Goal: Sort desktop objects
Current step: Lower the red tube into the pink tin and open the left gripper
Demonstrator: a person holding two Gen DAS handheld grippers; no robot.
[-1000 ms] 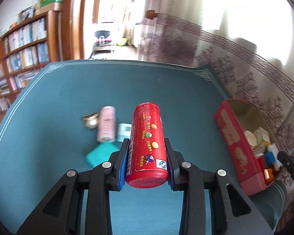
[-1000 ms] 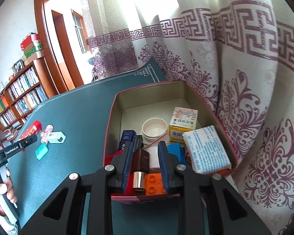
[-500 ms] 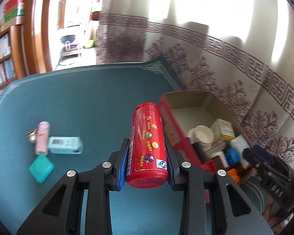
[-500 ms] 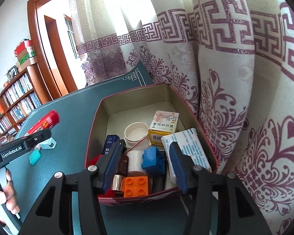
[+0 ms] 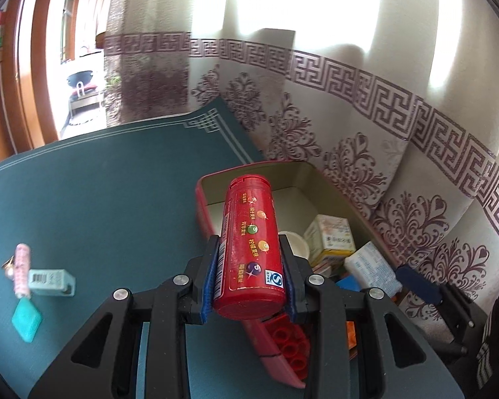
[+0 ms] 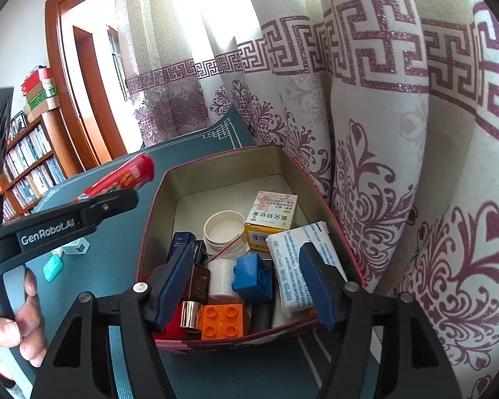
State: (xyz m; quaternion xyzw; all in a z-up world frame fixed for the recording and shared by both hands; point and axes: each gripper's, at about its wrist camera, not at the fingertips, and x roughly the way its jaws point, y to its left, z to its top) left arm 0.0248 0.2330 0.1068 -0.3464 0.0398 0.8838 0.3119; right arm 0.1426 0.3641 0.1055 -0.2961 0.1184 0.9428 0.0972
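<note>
Red candy tube (image 5: pixel 252 249), the thing being sorted, is clamped between the blue pads of the left gripper (image 5: pixel 251 266) and hangs above the near left rim of the red storage tin (image 6: pixel 216 163). The tin sits at the right side of the green desk mat (image 5: pixel 99 199), against a patterned curtain (image 6: pixel 382 133). Inside lie a white cup (image 6: pixel 224 229), a yellow medicine box (image 6: pixel 271 216), a tissue pack (image 6: pixel 299 266), blue (image 6: pixel 252 276) and orange toy bricks (image 6: pixel 221 321) and a small brown bottle (image 6: pixel 196 282). The right gripper (image 6: pixel 246 286) hovers over the tin's near end, its jaws opening with nothing pressed between them.

To do this step well, I judge the tube should go over the bare far floor of the tin, be lowered below the rim, then released; the right gripper should clear out first. A pink roll (image 5: pixel 21 269), a pale box (image 5: pixel 50 281) and a teal case (image 5: pixel 26 321) wait on the mat, far left.
</note>
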